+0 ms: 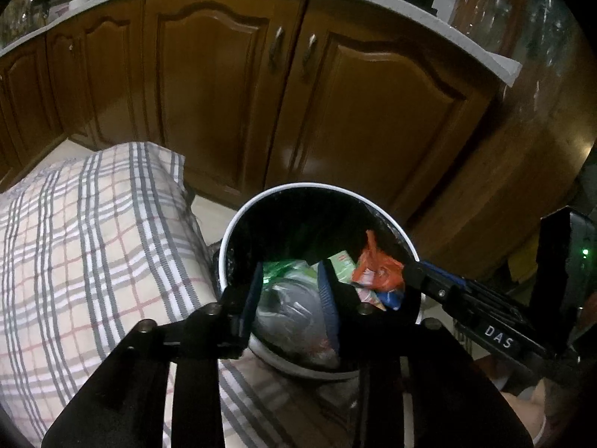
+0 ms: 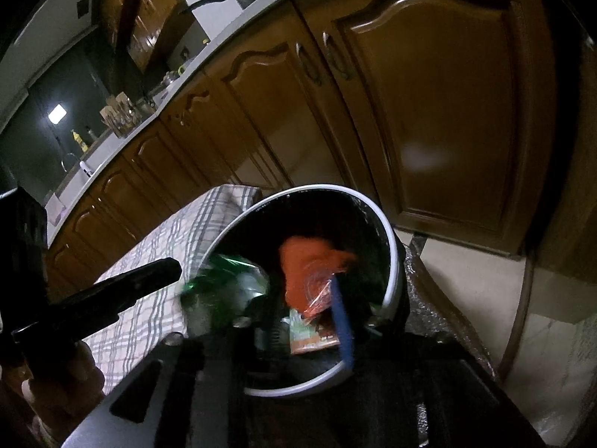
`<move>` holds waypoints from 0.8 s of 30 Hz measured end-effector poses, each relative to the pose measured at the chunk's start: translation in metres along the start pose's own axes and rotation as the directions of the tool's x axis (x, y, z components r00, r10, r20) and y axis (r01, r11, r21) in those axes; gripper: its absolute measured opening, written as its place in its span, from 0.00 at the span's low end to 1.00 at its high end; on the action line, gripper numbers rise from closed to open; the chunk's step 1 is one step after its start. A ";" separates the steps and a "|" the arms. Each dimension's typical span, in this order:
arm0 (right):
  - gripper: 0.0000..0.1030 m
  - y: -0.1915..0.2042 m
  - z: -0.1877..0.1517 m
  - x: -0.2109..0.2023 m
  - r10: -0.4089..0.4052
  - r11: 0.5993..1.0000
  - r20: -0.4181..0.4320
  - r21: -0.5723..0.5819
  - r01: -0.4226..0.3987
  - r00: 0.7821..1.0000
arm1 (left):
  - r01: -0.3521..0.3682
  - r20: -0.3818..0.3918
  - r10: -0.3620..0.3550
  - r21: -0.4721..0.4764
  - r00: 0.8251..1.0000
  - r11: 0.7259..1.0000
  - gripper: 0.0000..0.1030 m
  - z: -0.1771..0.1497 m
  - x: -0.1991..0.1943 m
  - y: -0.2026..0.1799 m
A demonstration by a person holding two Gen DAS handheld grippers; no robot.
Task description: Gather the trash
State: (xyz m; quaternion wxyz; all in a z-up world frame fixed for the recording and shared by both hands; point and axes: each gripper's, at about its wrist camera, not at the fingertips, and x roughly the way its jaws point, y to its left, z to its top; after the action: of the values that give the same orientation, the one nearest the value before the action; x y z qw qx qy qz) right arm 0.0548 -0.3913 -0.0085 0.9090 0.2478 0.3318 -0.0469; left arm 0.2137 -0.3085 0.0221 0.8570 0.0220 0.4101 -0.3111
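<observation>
Over the bin, left wrist view: the left gripper [image 1: 291, 295] is held spread above the bin [image 1: 317, 190], nothing pinched; a grey bag [image 1: 287, 310] lies below the gap.
Orange wrapper [image 1: 377, 265]: seen right of the left gripper, at the tip of the right gripper [image 1: 410, 276].
Over the bin, right wrist view: the right gripper [image 2: 298, 321] is parted; the orange wrapper [image 2: 306, 272] lies against the blue pad, whether pinched cannot be told.
Nearer hand: the right is judged nearer the wrapper.
Green wrapper [image 2: 220, 280]: seen left, inside the bin [image 2: 395, 261].
</observation>
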 end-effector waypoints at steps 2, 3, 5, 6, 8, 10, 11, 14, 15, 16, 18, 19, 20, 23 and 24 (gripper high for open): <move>0.40 0.002 0.000 -0.005 0.012 1.000 0.011 0.002 -0.012 1.000 | 0.001 0.009 -0.001 -0.004 1.000 1.000 0.35 -0.001 -0.006 0.001; 0.43 0.003 0.000 -0.006 0.013 1.000 0.014 0.002 -0.013 1.000 | 0.002 0.014 -0.002 -0.006 1.000 1.000 0.36 -0.002 -0.009 0.002; 0.49 0.007 -0.001 -0.011 0.019 1.000 0.021 -0.001 -0.019 1.000 | 0.002 0.025 -0.001 -0.008 1.000 1.000 0.38 -0.003 -0.016 0.004; 0.53 0.009 -0.001 -0.013 0.024 1.000 0.026 -0.001 -0.024 0.999 | -0.001 0.032 0.001 -0.009 0.999 1.000 0.40 -0.005 -0.020 0.005; 0.60 0.014 -0.001 -0.019 0.034 0.999 0.038 -0.006 -0.034 0.999 | -0.008 0.047 0.009 -0.014 0.999 1.000 0.43 -0.009 -0.028 0.008; 0.69 0.021 -0.004 -0.027 0.041 0.999 0.063 -0.015 -0.040 0.997 | -0.016 0.062 0.018 -0.024 0.998 1.000 0.48 -0.015 -0.037 0.012; 0.74 0.023 -0.005 -0.029 0.043 0.999 0.071 -0.016 -0.042 0.997 | -0.019 0.066 0.021 -0.027 0.998 0.999 0.49 -0.018 -0.041 0.014; 0.80 0.032 -0.012 -0.038 0.056 0.998 0.088 -0.009 -0.056 0.995 | -0.029 0.084 0.033 -0.047 0.996 0.998 0.57 -0.029 -0.055 0.022; 0.83 0.034 -0.015 -0.041 0.062 0.998 0.091 -0.006 -0.062 0.994 | -0.033 0.091 0.038 -0.054 0.995 0.998 0.61 -0.033 -0.060 0.025; 0.85 0.038 -0.019 -0.044 0.065 0.998 0.095 -0.005 -0.065 0.993 | -0.039 0.100 0.046 -0.065 0.994 0.997 0.67 -0.038 -0.065 0.028; 0.89 0.044 -0.028 -0.049 0.061 0.998 0.107 -0.007 -0.061 0.992 | -0.047 0.121 0.059 -0.093 0.991 0.995 0.73 -0.050 -0.078 0.037; 0.90 0.046 -0.031 -0.051 0.059 0.998 0.111 -0.010 -0.058 0.992 | -0.048 0.127 0.061 -0.102 0.990 0.994 0.74 -0.054 -0.082 0.039; 0.90 0.049 -0.036 -0.053 0.057 0.998 0.117 -0.013 -0.055 0.992 | -0.051 0.134 0.066 -0.112 0.989 0.992 0.74 -0.061 -0.087 0.043; 0.91 0.059 -0.050 -0.061 0.049 0.999 0.143 -0.026 -0.046 0.988 | -0.072 0.161 0.091 -0.121 0.983 0.990 0.78 -0.076 -0.101 0.049; 0.93 0.063 -0.056 -0.066 0.048 0.998 0.165 -0.037 -0.042 0.985 | -0.087 0.177 0.108 -0.122 0.978 0.989 0.80 -0.083 -0.108 0.051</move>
State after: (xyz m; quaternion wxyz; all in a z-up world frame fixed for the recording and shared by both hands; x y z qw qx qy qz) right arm -0.0128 -0.3141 0.0223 0.9383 0.2353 0.2500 -0.0414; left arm 0.1337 -0.1874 0.0335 0.9052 -0.0354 0.3451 -0.2456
